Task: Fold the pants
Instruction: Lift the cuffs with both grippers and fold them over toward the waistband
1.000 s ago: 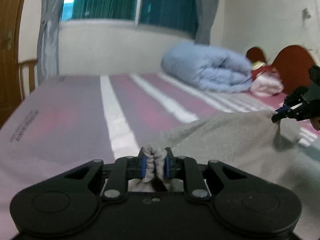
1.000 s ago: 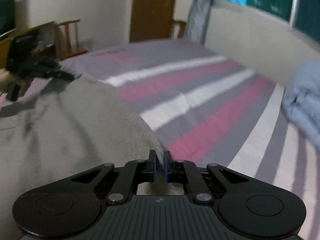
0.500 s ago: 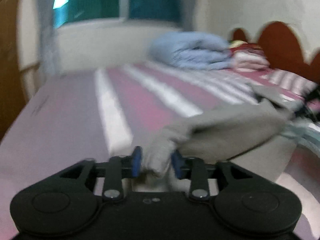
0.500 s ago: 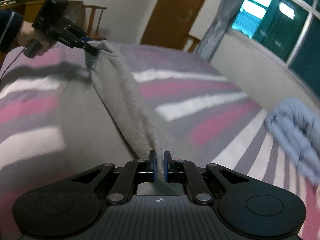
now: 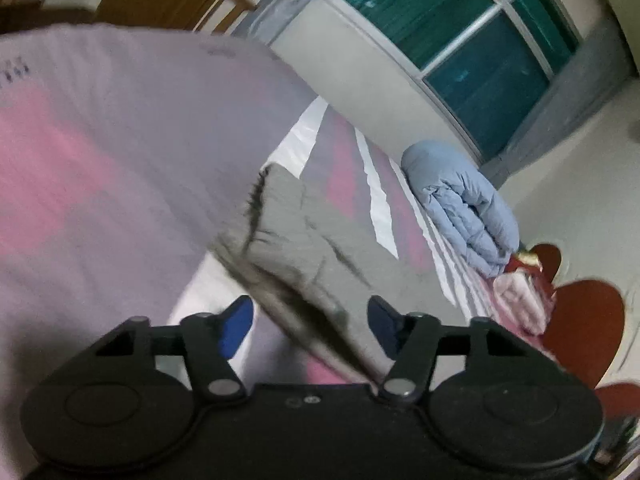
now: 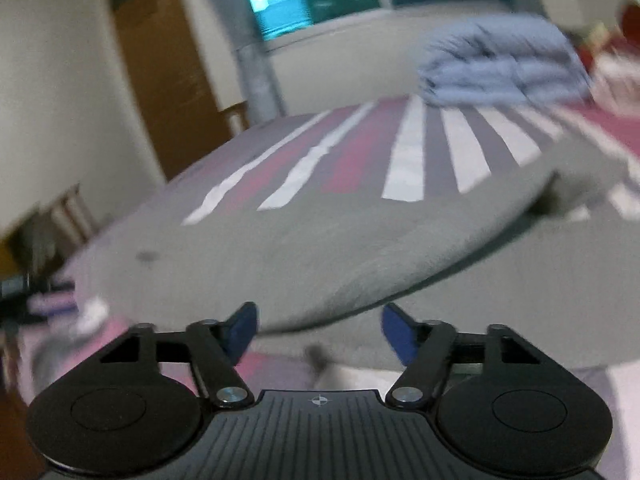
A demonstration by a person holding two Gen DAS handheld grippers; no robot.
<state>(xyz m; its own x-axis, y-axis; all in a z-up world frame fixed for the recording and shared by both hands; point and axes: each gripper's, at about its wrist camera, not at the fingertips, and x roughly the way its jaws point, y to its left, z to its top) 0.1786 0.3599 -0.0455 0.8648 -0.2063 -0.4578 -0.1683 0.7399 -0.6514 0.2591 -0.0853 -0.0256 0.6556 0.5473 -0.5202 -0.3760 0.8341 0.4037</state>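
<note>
The grey pants [image 5: 304, 236] lie on the striped bed, folded over with a layered edge. In the left wrist view my left gripper [image 5: 310, 320] is open, its blue-padded fingers apart on either side of the near pants edge, holding nothing. In the right wrist view the pants [image 6: 320, 248] spread across the bed in front of my right gripper [image 6: 320, 328], which is open and empty just short of the cloth's near edge. Both views are blurred by motion.
The bed has a pink, grey and white striped sheet [image 6: 408, 164]. A rolled light-blue duvet [image 5: 464, 208] lies by the red headboard [image 5: 584, 324]; it also shows in the right wrist view [image 6: 504, 64]. A window, curtain, wooden door [image 6: 160, 68] and chair stand beyond the bed.
Both grippers have opened and let go of the pants, which now lie folded on the bed. Both cameras have swung and tilted.
</note>
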